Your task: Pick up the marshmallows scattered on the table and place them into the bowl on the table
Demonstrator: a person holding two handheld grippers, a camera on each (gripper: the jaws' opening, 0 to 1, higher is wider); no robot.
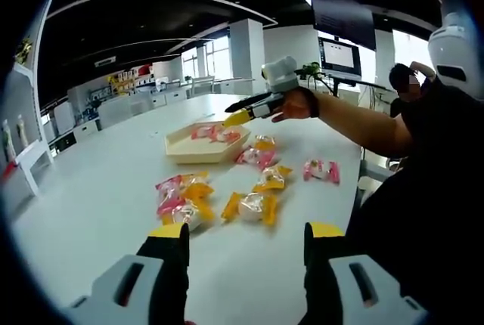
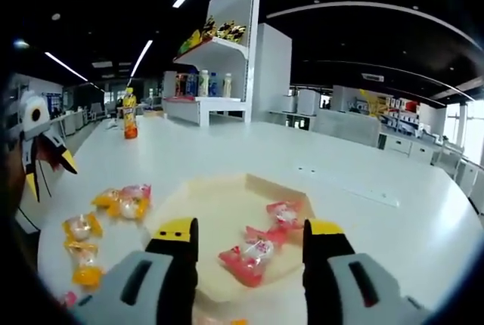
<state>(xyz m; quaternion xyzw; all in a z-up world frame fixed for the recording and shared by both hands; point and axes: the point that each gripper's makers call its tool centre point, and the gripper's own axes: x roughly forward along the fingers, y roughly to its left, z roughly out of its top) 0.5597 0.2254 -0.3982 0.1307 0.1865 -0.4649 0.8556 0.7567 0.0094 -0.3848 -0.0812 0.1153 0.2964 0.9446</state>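
Bowl (image 1: pixel 198 149): shallow cream dish with angled sides, on white table (image 1: pixel 91 189), holding 2 pink-wrapped marshmallows (image 1: pixel 215 134).

Left gripper view:
- Left gripper (image 1: pixel 246 243) jaws spread wide, yellow-tipped, nothing between them, held above table short of the scattered sweets.
- Loose on table near side of bowl: pink-and-yellow cluster (image 1: pixel 181 196), yellow-wrapped marshmallow (image 1: pixel 251 207), second yellow one (image 1: pixel 271 178), pink-and-yellow pair (image 1: pixel 259 151) close beside bowl rim, lone pink marshmallow (image 1: pixel 321 170) off to the right.
- Right gripper (image 1: pixel 239 117) seen reaching in from the right, held in a hand (image 1: pixel 296 106), yellow tip over far edge of bowl. Open or closed: cannot tell from this angle.

Right gripper view:
- Right gripper (image 2: pixel 246 236) jaws apart, empty, poised over bowl (image 2: pixel 227 212).
- 2 pink marshmallows (image 2: pixel 261 246) lying inside bowl, between the jaw tips as seen.
- Outside bowl to the left: pink-and-yellow pair (image 2: pixel 123 200), yellow marshmallows (image 2: pixel 82 243).
- Orange drink bottle (image 2: pixel 130 116) upright far back on table; shelf unit (image 2: pixel 215 60) with bottles behind.
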